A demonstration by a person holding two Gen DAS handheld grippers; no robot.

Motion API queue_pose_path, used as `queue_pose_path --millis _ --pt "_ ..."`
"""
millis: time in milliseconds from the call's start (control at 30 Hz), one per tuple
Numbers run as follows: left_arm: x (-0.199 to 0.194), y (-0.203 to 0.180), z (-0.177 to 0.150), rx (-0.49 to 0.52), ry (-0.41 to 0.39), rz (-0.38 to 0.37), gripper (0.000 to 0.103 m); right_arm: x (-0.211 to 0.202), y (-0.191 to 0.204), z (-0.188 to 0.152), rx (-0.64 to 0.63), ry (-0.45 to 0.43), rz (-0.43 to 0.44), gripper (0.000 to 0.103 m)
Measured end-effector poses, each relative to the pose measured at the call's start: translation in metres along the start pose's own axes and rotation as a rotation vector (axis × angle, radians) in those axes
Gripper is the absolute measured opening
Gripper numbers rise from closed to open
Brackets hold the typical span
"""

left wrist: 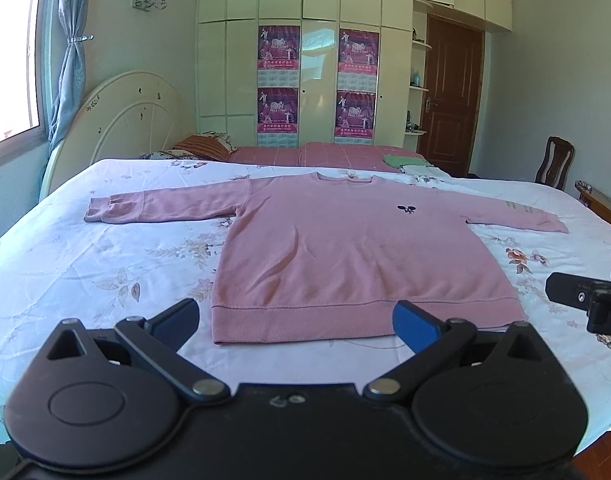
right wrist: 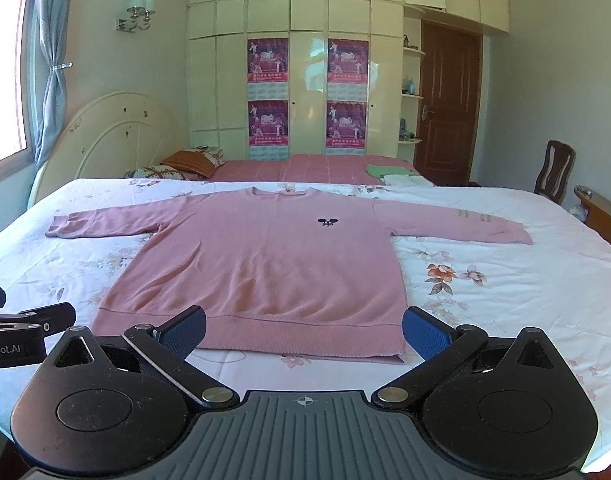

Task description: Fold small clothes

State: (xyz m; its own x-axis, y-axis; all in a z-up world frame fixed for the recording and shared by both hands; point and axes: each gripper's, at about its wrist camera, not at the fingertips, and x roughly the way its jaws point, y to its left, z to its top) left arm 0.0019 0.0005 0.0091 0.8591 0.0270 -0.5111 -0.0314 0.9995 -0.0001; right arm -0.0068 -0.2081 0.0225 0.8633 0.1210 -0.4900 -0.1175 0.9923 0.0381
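A pink sweater (left wrist: 345,248) lies flat mid-frame on a floral bedsheet (left wrist: 105,264), sleeves outspread. Only the right view shows gold stripes on one sleeve. Left gripper (left wrist: 295,322) and right gripper (right wrist: 303,330), at the bottom of the frame, have jaws apart, holding nothing.

The sweater (left wrist: 345,248) lies flat on the bed (left wrist: 105,272), hem at the near edge, sleeves spread sideways; folded clothes (left wrist: 405,162) sit behind it toward the far-right corner.
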Motion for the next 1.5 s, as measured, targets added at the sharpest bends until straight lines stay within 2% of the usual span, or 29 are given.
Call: queue_pose_path --millis 1500 --pt "0.006 0.006 0.000 -0.009 0.018 0.009 0.103 0.010 -0.001 0.004 -0.008 0.013 0.010 0.103"
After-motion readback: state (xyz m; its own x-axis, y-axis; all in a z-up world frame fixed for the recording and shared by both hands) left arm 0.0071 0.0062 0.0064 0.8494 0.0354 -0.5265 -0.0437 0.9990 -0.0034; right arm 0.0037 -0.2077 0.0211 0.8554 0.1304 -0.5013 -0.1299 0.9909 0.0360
